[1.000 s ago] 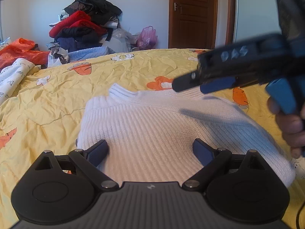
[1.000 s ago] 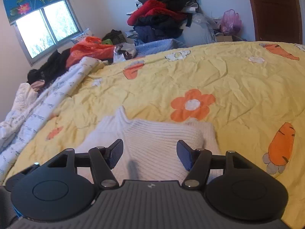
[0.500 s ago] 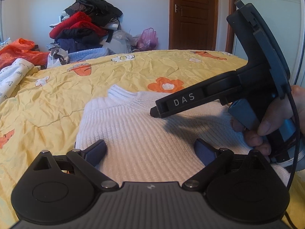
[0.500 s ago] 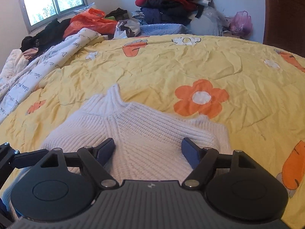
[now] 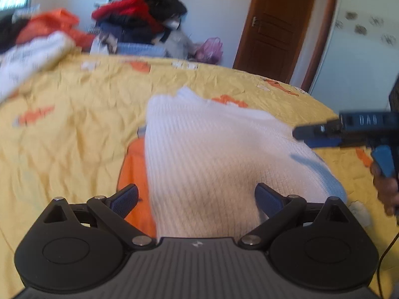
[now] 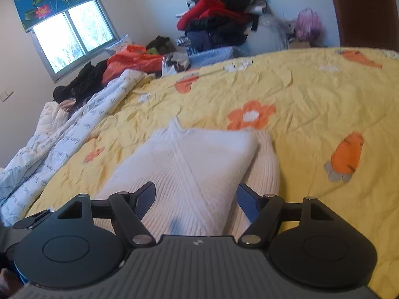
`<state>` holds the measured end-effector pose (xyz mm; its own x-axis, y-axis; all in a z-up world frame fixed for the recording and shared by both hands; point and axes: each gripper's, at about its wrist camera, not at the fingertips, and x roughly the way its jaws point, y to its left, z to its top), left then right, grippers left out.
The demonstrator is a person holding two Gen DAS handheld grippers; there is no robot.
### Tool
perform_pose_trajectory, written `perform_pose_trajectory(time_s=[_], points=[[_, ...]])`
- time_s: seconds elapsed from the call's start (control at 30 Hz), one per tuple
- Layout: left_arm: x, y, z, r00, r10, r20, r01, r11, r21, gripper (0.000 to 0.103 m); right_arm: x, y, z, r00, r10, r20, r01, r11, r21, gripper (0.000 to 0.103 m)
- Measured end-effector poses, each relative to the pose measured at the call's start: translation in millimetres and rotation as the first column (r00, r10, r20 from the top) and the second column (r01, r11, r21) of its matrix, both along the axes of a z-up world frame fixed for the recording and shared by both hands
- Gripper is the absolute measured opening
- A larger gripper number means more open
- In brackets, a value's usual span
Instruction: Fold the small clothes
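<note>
From the left wrist camera, the left gripper angles downward over a white knit sweater lying folded on a yellow bedspread printed with orange flowers and carrots. Its two blue-padded fingers stand spread wide, one over the bedspread beside the sweater's left edge, the other over the knit, pinching nothing. At the right edge, the right gripper reaches in sideways above the sweater's right side, a person's hand wrapped around its handle; the picture is blurred. From the right wrist camera, the right gripper also tilts downward over the sweater, which lies near the middle of the bedspread with its collar pointing away. Its jaws are closing but remain apart, the knit beneath them with no pad pressing on it. A heap of clothes rises against the far wall, beside a window.
</note>
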<state>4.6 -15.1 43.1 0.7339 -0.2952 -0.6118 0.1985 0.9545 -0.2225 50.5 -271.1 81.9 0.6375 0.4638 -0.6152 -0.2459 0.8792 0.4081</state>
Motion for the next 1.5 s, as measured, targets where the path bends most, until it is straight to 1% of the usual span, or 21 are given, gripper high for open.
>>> perform_pose_trajectory(time_s=[0.07, 0.13, 0.2, 0.23, 0.33, 0.4, 0.47, 0.5, 0.6, 0.67, 0.73, 0.8, 0.83, 0.9, 0.97, 1.1, 1.2, 1.33, 1.4, 1.47, 1.5], points=[[3, -1, -4, 1.000, 0.004, -0.013, -0.004, 1.000, -0.021, 0.101, -2, 5, -10, 0.999, 0.022, -0.035, -0.023, 1.000, -0.017, 0.048], [6, -7, -6, 1.000, -0.003, -0.003, 0.003, 1.000, -0.008, 0.102, -3, 13, -20, 0.998, 0.046, -0.030, -0.048, 0.998, -0.051, 0.043], [7, -12, -2, 1.000, -0.014, 0.002, 0.014, 1.000, 0.007, 0.101, -5, 18, -22, 0.998, 0.069, 0.012, -0.067, 0.991, -0.115, 0.030], [5, -14, 1, 1.000, -0.018, 0.007, 0.018, 1.000, 0.015, 0.100, -6, 15, -19, 0.998, 0.068, 0.003, -0.067, 0.993, -0.096, 0.020], [5, -22, -2, 0.999, -0.038, -0.002, 0.038, 0.999, 0.040, 0.102, -15, 5, -10, 0.998, 0.054, 0.033, -0.049, 0.990, -0.130, 0.019], [12, -26, -20, 0.998, -0.042, -0.056, 0.045, 0.998, 0.048, 0.102, -15, 0, -28, 0.999, 0.040, 0.020, -0.038, 0.993, -0.112, 0.019], [18, -15, -30, 0.995, -0.028, -0.092, 0.024, 0.999, -0.048, 0.103, -17, 3, -31, 0.998, 0.031, 0.049, -0.024, 0.992, -0.124, 0.027], [18, -12, -26, 0.994, -0.020, -0.108, 0.013, 0.998, -0.057, 0.103, -17, 3, -29, 0.998, 0.024, 0.052, -0.017, 0.992, -0.128, 0.028], [1, -8, -8, 0.997, -0.008, -0.080, 0.005, 0.999, -0.040, 0.101, -28, 3, -16, 0.997, -0.013, 0.072, 0.023, 0.989, -0.146, 0.048], [-12, -4, 0, 0.998, -0.008, -0.058, 0.006, 0.999, -0.036, 0.101, -45, 1, -2, 0.995, -0.020, 0.094, 0.030, 0.994, -0.109, 0.049], [-14, 0, -1, 0.996, 0.000, -0.087, -0.006, 0.997, -0.072, 0.101, -59, 2, 3, 0.997, 0.019, 0.077, -0.014, 0.998, -0.063, 0.056], [-8, 1, -11, 0.990, 0.010, -0.143, -0.025, 0.995, -0.102, 0.101, -65, 10, -5, 0.999, 0.041, 0.025, -0.039, 0.996, -0.084, 0.061], [-4, 0, -17, 0.986, 0.012, -0.166, -0.032, 0.992, -0.118, 0.101, -66, 14, -11, 0.999, 0.050, 0.004, -0.050, 0.993, -0.111, 0.061], [1, -1, -22, 0.986, 0.018, -0.167, -0.043, 0.988, -0.151, 0.082, -71, 23, -20, 0.996, 0.080, 0.037, -0.074, 0.986, -0.149, 0.047], [4, -1, -14, 0.982, 0.008, -0.186, -0.036, 0.989, -0.147, 0.063, -71, 23, -17, 0.992, 0.119, 0.029, -0.114, 0.984, -0.136, 0.025], [5, 0, -13, 0.984, -0.041, -0.174, 0.025, 0.995, -0.092, 0.060, -75, 16, -10, 0.991, 0.133, 0.025, -0.127, 0.980, -0.150, 0.021], [3, 0, -19, 0.986, -0.017, -0.165, 0.002, 0.996, -0.088, 0.063, -82, 21, -30, 0.988, 0.130, 0.080, -0.115, 0.979, -0.166, 0.028], [-28, -10, 1, 0.996, -0.010, -0.085, 0.011, 1.000, 0.020, 0.073, -96, 23, -16, 0.991, 0.082, 0.106, -0.063, 0.984, -0.168, 0.044], [-53, -13, 9, 1.000, 0.016, -0.004, -0.015, 0.997, 0.080, 0.086, -112, 20, -1, 0.990, 0.044, 0.135, -0.020, 0.984, -0.175, 0.057], [-69, -18, 7, 0.999, 0.013, 0.040, -0.017, 0.996, 0.089, 0.096, -132, 16, 7, 0.985, -0.007, 0.170, 0.036, 0.985, -0.166, 0.092], [-71, -21, 2, 0.999, 0.012, 0.044, -0.016, 0.995, 0.097, 0.096, -139, 14, 6, 0.985, -0.022, 0.170, 0.048, 0.988, -0.150, 0.097]])
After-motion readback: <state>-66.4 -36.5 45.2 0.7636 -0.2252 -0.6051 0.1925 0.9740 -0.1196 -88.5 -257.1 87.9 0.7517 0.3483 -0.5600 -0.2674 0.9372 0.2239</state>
